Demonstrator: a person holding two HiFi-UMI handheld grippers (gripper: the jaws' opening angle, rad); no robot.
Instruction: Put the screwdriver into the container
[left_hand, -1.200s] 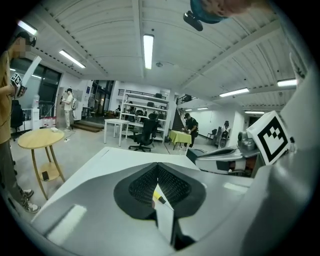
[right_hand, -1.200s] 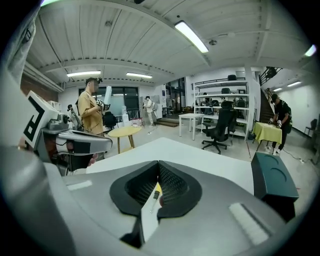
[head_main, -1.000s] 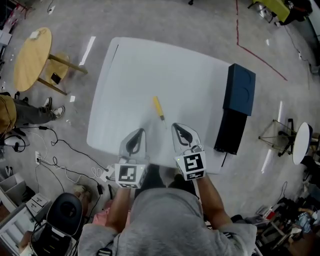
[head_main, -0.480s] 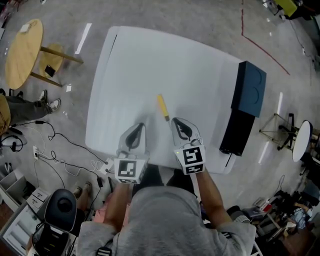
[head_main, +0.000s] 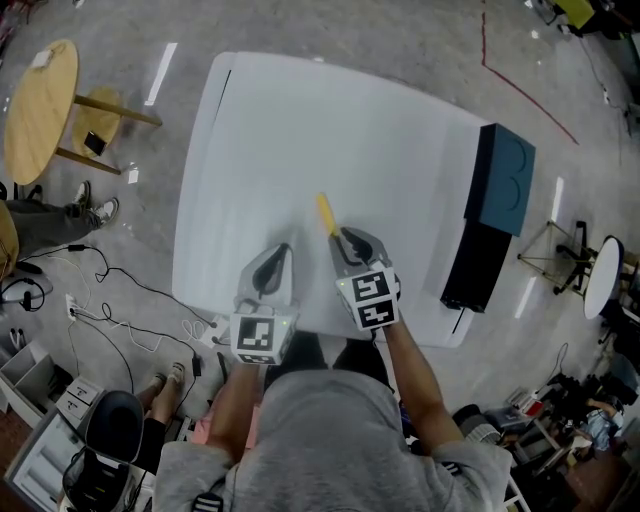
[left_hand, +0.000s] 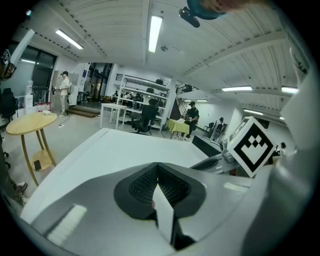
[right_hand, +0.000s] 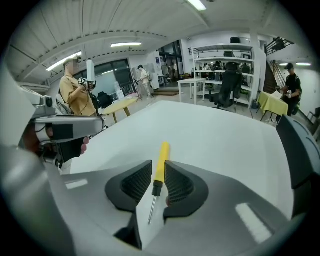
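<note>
Two tongs over the white table (head_main: 300, 120): my right gripper (right_hand: 158, 172), jaws just opened part-way, straddles the yellow-handled screwdriver with the thin metal shaft (right_hand: 161, 159). It lies flat near the table's middle, tip toward 6 o'clock. The pads flank the handle without pinching yet, lined up so one squeeze should catch it. My left gripper (left_hand: 158, 172), jaws together and empty, hangs clear at 9 o'clock. The dark blue rectangular container (head_main: 500, 180) sits well apart at 3 o'clock, on the table's edge.

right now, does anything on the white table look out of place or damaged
Nothing stands out: the yellow-handled screwdriver lies flat and whole on the white table, with nothing spilled or tipped.
</note>
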